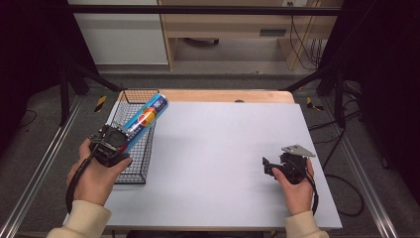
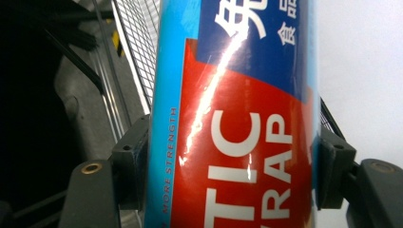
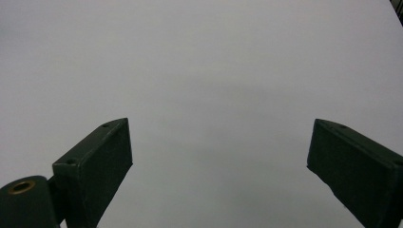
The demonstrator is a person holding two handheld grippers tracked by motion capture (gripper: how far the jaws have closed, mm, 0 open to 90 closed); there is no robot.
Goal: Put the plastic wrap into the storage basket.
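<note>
Grey tabletop (image 1: 218, 163), wooden edge at far side, dark floor and metal rails around

Item 1: wire basket (image 1: 136, 171), black mesh, at tabletop's left edge

Item 2: wrap tube (image 1: 146, 118), blue/red/orange label, long cylinder; held slanting over the basket, far end up and beyond the near end, not resting on mesh as far as can be seen

Item 3: left claw (image 1: 120, 136), clenched on tube near its lower end; pads press both sides of the glossy label (image 2: 237, 142)

Item 4: right claw (image 1: 270, 167), released, nothing between jaws, low over bare tabletop at right, well apart from basket

Risks, est.:
- grip sits near one end, so most of tube overhangs; weight may pivot it in the pads
- slick label, so tube may slide out before it's lowered
- tube looks abt as long as basket; if let go slanted, far end may catch the rim and roll off onto tabletop or floor
- right claw too far off to steady it
</note>
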